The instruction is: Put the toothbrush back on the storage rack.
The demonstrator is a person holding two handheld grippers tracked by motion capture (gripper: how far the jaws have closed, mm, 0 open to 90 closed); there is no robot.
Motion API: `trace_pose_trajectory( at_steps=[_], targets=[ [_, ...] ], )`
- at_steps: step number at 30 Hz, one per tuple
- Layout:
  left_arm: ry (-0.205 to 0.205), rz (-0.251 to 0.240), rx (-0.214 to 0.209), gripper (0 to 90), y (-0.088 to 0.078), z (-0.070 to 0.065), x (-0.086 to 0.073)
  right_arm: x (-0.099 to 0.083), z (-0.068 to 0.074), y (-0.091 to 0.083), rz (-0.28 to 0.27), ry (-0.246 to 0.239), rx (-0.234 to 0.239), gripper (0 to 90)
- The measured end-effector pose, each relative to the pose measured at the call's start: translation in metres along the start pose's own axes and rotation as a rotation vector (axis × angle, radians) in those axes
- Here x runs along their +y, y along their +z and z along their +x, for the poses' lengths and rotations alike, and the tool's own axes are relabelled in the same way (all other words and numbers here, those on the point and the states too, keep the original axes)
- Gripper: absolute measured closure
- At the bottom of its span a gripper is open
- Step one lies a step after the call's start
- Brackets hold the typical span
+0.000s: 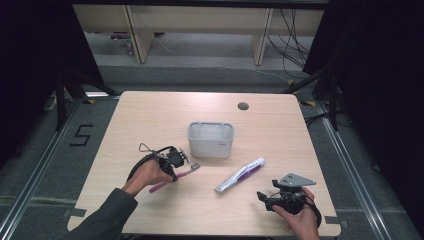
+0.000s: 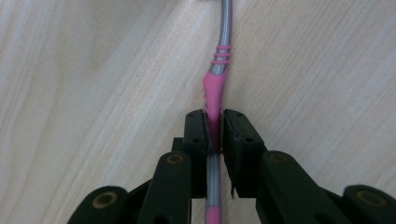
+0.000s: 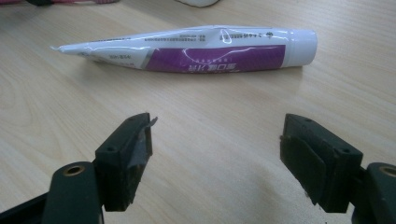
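Left gripper (image 1: 184,159): jaws clenched on the toothbrush (image 1: 172,179). In the left gripper view the pads pinch the pink grip section of the toothbrush (image 2: 214,100) from both sides; the handle runs straight ahead between the jaws, pink then grey w/ three pink rings, & continues out past the top edge. Grey handle section also passes back under the jaws toward the gripper body. Whether the brush rests on the table (image 2: 93,93) or is raised off it: cannot tell.

In the high view the brush head sits just ahead of the left gripper's jaw tips; the pink tail end sticks out behind & below them, beside the person's left hand (image 1: 149,172).

Right gripper (image 1: 265,196): jaws released, standing wide apart, nothing between them. In the right gripper view bare tabletop shows between the two pads. The toothpaste tube (image 3: 196,49) lies flat on the table ahead of the jaws, crosswise to them, apart from the tips; white cap end to the right, flat crimped end to the left. Tube body white w/ purple panel.

Grey bin (image 1: 210,139): stands upright ahead of the left gripper, just beyond the brush head, not touching it. From the right gripper it is ahead & to the left, past the toothpaste tube (image 1: 240,174).
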State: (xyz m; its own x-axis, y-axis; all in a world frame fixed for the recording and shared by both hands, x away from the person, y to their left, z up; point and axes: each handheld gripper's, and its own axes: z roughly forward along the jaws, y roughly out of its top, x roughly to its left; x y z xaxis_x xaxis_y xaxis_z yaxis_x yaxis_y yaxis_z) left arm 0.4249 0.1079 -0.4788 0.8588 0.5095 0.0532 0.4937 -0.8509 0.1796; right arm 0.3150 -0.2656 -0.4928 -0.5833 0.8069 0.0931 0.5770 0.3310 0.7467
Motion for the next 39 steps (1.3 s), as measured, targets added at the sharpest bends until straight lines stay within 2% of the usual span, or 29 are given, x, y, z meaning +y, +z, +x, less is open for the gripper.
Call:
trace_pose_trajectory(
  at_steps=[4, 7, 9, 10, 18, 28, 32, 33, 35, 36, 37, 38, 39],
  targets=[
    [0.012, 0.003, 0.004, 80.8, 0.001, -0.002, 0.003, 0.000, 0.000, 0.000, 0.009, 0.006, 0.005, 26.2],
    [0.022, 0.002, 0.007, 81.6, 0.001, -0.003, 0.004, 0.000, -0.002, 0.001, -0.001, -0.016, 0.001, 26.2],
    [0.038, 0.016, -0.002, 82.0, 0.000, -0.004, 0.005, 0.000, -0.002, 0.000, -0.003, -0.020, -0.005, 26.2],
    [0.050, 0.018, 0.008, 82.2, 0.000, -0.005, 0.005, 0.000, -0.002, 0.000, -0.004, -0.019, -0.003, 26.2],
    [0.063, -0.013, 0.026, 82.6, -0.009, -0.004, 0.003, 0.000, -0.002, 0.000, -0.003, -0.020, -0.009, 26.2],
    [0.038, -0.119, 0.018, 82.7, -0.029, -0.002, -0.004, 0.000, -0.002, 0.000, -0.003, -0.019, -0.008, 26.2],
    [0.022, -0.178, 0.013, 82.7, -0.041, -0.001, -0.005, 0.000, -0.002, 0.000, -0.008, -0.017, -0.015, 26.2],
    [0.033, -0.176, 0.011, 82.6, -0.044, 0.001, -0.005, 0.000, -0.002, 0.000, -0.007, -0.014, -0.013, 26.2],
    [0.016, -0.205, 0.016, 82.7, -0.049, 0.001, -0.005, 0.000, -0.002, 0.000, -0.007, -0.012, -0.013, 26.2],
    [0.010, -0.212, 0.012, 82.7, -0.051, 0.001, -0.005, 0.000, -0.002, 0.001, -0.004, -0.008, -0.006, 26.2],
    [0.017, -0.242, 0.022, 82.7, -0.054, 0.002, -0.005, 0.000, 0.001, -0.001, 0.009, 0.033, -0.003, 26.2],
    [0.017, -0.258, 0.019, 82.7, -0.055, 0.002, -0.005, 0.000, -0.002, 0.000, -0.006, -0.007, -0.009, 26.2],
    [0.018, -0.275, 0.014, 82.7, -0.058, 0.001, -0.005, 0.000, -0.001, 0.000, -0.001, 0.002, -0.006, 26.2]
  ],
)
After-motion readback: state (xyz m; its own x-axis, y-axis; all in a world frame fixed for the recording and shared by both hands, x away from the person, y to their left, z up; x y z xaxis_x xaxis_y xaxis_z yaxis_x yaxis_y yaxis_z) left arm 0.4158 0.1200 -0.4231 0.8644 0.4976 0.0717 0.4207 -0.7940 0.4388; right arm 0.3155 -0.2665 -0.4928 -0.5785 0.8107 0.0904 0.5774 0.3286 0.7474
